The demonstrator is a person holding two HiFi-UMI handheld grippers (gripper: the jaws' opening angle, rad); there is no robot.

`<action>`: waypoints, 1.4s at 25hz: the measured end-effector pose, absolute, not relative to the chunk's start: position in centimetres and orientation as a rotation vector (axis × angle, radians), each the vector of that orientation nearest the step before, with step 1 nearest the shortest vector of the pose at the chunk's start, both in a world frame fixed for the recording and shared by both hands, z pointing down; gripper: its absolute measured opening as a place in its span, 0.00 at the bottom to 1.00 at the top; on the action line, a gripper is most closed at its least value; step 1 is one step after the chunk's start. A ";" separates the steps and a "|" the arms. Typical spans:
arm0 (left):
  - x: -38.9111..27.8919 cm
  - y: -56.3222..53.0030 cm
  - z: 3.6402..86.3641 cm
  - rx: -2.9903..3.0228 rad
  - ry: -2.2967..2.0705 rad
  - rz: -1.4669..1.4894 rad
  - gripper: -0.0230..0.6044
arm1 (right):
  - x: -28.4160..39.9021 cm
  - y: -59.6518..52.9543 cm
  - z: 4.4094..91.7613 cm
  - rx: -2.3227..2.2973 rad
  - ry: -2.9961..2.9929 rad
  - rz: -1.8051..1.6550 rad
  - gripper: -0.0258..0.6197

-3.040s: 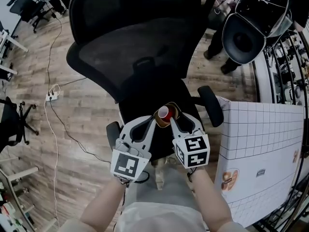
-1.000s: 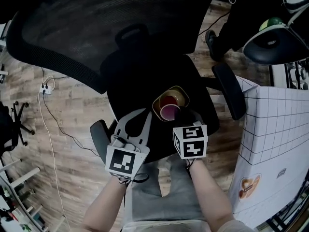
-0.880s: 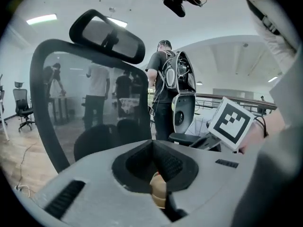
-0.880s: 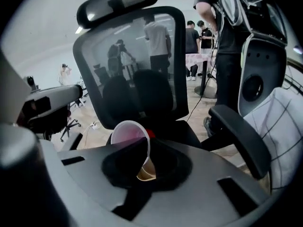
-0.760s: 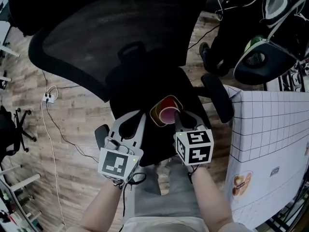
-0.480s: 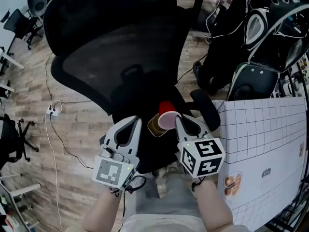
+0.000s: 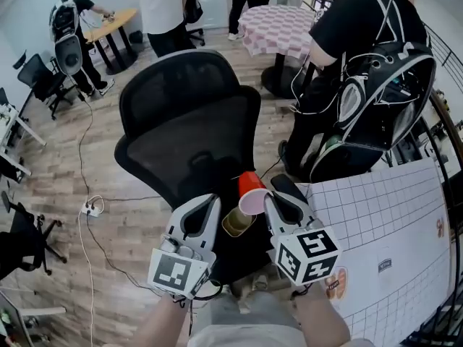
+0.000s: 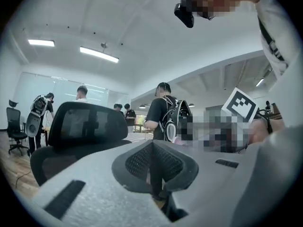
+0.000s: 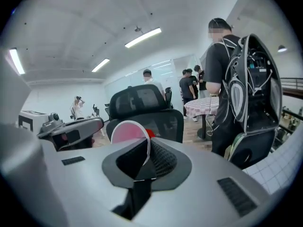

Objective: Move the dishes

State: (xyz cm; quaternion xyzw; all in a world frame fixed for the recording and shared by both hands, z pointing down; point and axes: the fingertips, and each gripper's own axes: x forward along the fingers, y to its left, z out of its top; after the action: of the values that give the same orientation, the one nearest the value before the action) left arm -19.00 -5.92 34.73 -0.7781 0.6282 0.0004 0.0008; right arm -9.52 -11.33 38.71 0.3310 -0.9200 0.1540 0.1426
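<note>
Both grippers are up in the air in front of the black office chair (image 7: 187, 132), side by side. The right gripper (image 7: 269, 199) has its fingers clamped on the rim of the red cup (image 7: 250, 191). Its own view shows the thin rim pinched right between the fingers, with the cup's pale pink inside turned toward that camera. The cup lies tipped on its side, mouth toward the person holding the grippers.

Just left of it and nearer, the gold bowl (image 7: 236, 223) sits mouth-up between the two grippers, its left edge tucked under the left gripper (image 7: 208, 207). That one's fingers are drawn together (only a dark slit between them, with a sliver of yellow-brown low in it), seemingly on the bowl's rim.

Off to the right lies the white gridded counter (image 7: 383, 208). Beyond the chair, a person (image 7: 354, 27) wearing a black backpack (image 7: 383, 92) stands beside a pink checked table (image 7: 278, 26), and more people stand at the far left.
</note>
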 end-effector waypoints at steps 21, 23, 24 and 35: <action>-14.8 1.7 18.3 -2.296 1.752 0.141 0.06 | -2.9 -3.7 19.8 0.980 -2.910 0.050 0.09; -14.1 1.7 18.0 -2.295 1.739 0.133 0.06 | -2.2 -4.0 19.6 1.004 -2.903 0.035 0.09; -13.8 1.6 17.9 -2.296 1.733 0.127 0.06 | -2.0 -4.1 19.6 1.011 -2.903 0.037 0.09; -8.8 -1.3 18.3 -2.428 1.578 0.112 0.06 | 3.1 -6.0 20.6 1.174 -2.799 0.091 0.09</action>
State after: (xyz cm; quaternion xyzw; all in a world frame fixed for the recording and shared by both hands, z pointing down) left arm -8.79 -1.34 18.35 -0.8317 0.5404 0.0385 0.1217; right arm 3.06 -6.02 20.56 0.3860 -0.9205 0.0299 0.0525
